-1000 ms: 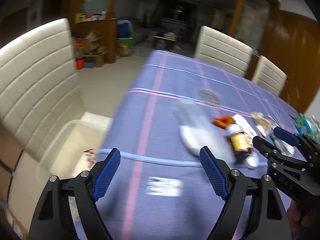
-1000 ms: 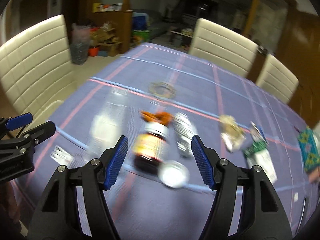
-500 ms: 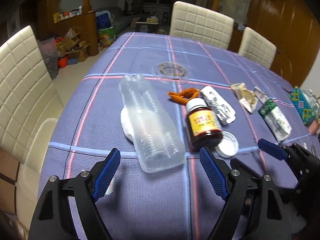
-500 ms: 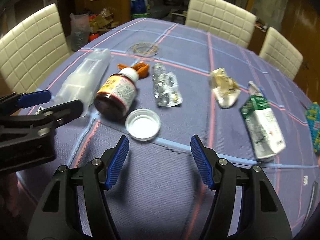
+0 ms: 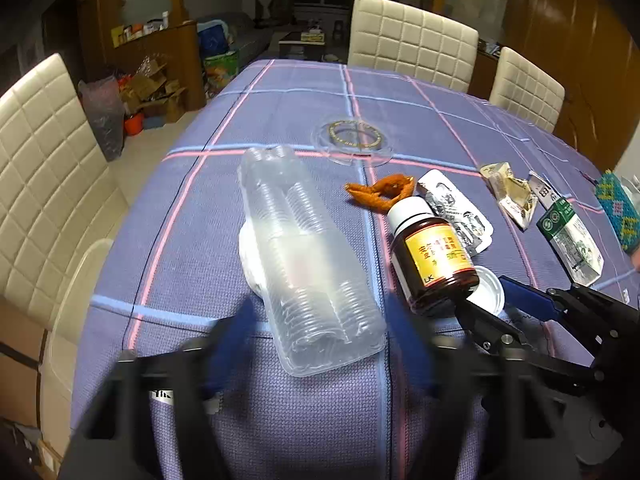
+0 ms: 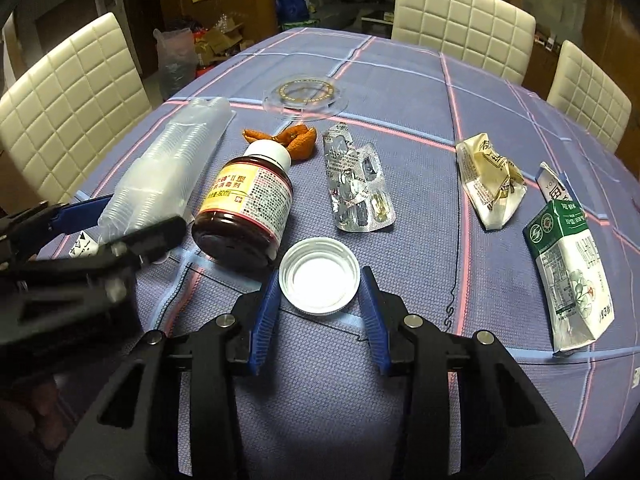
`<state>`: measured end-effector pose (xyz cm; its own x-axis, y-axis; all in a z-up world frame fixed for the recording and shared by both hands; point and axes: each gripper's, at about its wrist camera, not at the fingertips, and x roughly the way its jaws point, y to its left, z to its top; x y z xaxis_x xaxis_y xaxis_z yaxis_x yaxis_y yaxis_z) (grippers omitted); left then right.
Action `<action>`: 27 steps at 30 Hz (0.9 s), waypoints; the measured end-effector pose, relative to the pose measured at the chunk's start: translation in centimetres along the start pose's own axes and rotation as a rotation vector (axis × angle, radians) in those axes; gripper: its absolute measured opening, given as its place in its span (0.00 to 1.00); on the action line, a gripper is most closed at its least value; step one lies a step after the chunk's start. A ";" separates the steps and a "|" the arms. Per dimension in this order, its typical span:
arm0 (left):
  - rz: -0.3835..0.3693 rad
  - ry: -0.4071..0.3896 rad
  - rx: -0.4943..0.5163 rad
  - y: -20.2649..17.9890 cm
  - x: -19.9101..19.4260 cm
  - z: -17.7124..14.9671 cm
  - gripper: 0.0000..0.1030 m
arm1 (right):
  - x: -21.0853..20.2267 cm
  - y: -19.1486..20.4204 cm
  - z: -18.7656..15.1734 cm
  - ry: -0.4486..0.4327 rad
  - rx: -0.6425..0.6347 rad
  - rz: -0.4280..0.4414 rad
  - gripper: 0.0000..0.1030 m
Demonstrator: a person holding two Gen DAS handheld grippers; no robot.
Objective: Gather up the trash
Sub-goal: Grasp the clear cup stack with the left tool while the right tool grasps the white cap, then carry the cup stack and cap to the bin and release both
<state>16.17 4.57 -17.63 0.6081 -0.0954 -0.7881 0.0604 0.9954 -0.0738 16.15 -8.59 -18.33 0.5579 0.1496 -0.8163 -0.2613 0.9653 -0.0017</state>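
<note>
Right gripper fingers spread wide, straddling the white cap, not yet gripping. My read: lower until the pads flank the rim, close squarely, or the cap may skid on the desk.

Left gripper is motion-blurred; fingers look spread either side of the clear cup sleeve, holding nothing.

Relative to the brown bottle: cap touching its base, one sleeve left, one orange peel behind, one blister pack right, then one wrapper, one carton.

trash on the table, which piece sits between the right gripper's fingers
The white bottle cap, lying open side up, sits between the right gripper fingers. The brown bottle lies just beyond it.
</note>
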 end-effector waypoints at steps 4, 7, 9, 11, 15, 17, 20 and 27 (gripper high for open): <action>-0.015 -0.022 0.007 0.0 -0.7 -0.1 0.47 | -0.1 -0.1 -0.1 -0.007 0.002 -0.014 0.40; -0.014 -0.057 0.010 -0.1 -1.5 -0.1 0.45 | -0.3 -0.3 -0.2 -0.012 0.013 -0.017 0.40; -0.015 -0.078 0.011 -0.1 -2.2 -0.1 0.44 | -0.8 -0.4 -0.2 -0.023 0.018 -0.021 0.40; -0.015 -0.092 0.007 0.1 -2.6 0.0 0.44 | -1.3 -0.4 -0.2 -0.038 0.020 -0.030 0.40; -0.016 -0.113 0.001 0.3 -3.5 0.1 0.44 | -2.2 -0.4 -0.1 -0.057 0.022 -0.045 0.40; -0.020 -0.123 -0.003 0.5 -3.9 0.0 0.44 | -2.6 -0.4 0.0 -0.064 0.026 -0.052 0.40; -0.023 -0.141 -0.004 0.7 -4.7 -0.2 0.44 | -3.3 -0.2 0.1 -0.076 0.025 -0.059 0.40; -0.017 -0.185 -0.019 2.0 -6.3 -0.8 0.44 | -5.1 1.8 0.4 -0.116 -0.021 -0.077 0.40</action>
<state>11.82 7.22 -13.32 0.7422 -0.1094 -0.6612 0.0582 0.9934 -0.0989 13.22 -7.54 -13.93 0.6644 0.0998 -0.7407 -0.2298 0.9703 -0.0754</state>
